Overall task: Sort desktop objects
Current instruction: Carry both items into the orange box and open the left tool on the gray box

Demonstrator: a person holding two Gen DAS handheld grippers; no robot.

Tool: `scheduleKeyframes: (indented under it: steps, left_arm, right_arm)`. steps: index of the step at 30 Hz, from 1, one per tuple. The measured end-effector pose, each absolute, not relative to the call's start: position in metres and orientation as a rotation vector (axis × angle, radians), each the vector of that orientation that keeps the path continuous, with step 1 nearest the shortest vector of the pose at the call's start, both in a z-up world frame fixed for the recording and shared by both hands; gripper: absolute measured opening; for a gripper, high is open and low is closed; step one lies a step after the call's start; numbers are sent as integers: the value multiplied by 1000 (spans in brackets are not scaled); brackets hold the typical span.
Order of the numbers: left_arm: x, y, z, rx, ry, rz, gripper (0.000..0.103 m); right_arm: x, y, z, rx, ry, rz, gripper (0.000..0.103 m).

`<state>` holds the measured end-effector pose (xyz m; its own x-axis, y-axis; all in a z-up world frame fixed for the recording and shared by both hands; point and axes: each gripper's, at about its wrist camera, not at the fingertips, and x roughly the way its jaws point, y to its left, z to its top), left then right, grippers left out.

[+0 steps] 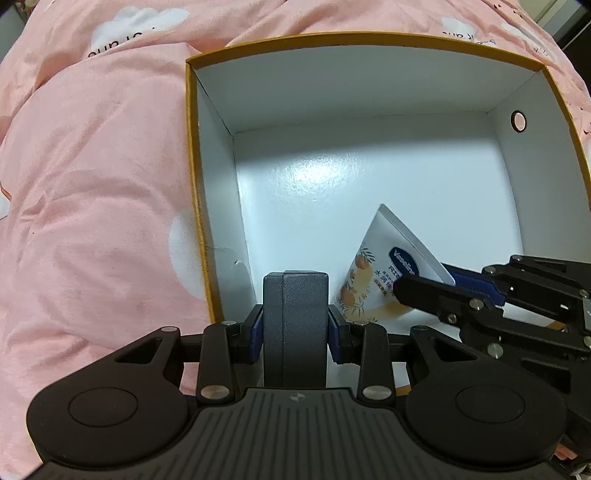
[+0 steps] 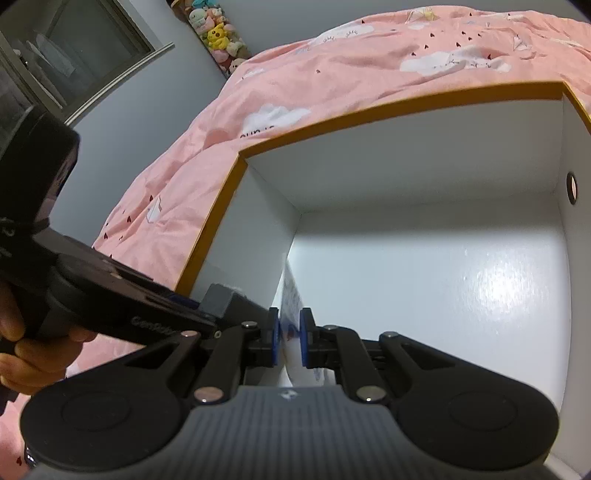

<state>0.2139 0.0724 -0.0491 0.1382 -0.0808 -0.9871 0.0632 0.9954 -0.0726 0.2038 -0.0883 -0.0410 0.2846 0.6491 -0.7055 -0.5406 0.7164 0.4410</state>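
Observation:
A box (image 1: 192,155) with an orange rim and white inside lies open on a pink bedcover. My left gripper (image 1: 295,325) is shut on a dark grey textured case (image 1: 295,314), held upright over the box's near left corner. My right gripper (image 2: 289,332) is shut on a white Vaseline tube (image 2: 290,291), seen edge-on between the blue pads. In the left wrist view that tube (image 1: 373,266) slants over the box floor, with the right gripper (image 1: 424,286) clamped on its lower end. The grey case (image 2: 221,299) shows at left in the right wrist view.
The box (image 2: 369,107) floor is bare white, and a round finger hole (image 1: 519,120) pierces its right wall. Pink bedcover (image 1: 92,184) with cloud prints surrounds it. A hand (image 2: 22,350) holds the left gripper's body. Plush toys (image 2: 218,33) and a window stand behind the bed.

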Motion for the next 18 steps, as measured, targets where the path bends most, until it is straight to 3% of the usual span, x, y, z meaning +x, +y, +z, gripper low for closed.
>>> scheduleKeyframes:
  steps: [5, 7, 11, 18]
  left_arm:
    - [212, 70, -49, -4, 1415, -103, 39]
    - [209, 72, -47, -12, 1401, -114, 48]
    - [198, 84, -36, -93, 1357, -137, 50]
    - [154, 114, 4, -195, 1102, -75, 52]
  right_arm:
    - [202, -88, -40, 113, 1022, 806, 12]
    - [200, -88, -40, 108, 1020, 806, 12]
    - [199, -87, -39, 99, 1020, 801, 12]
    - [193, -76, -38, 87, 1004, 760, 11]
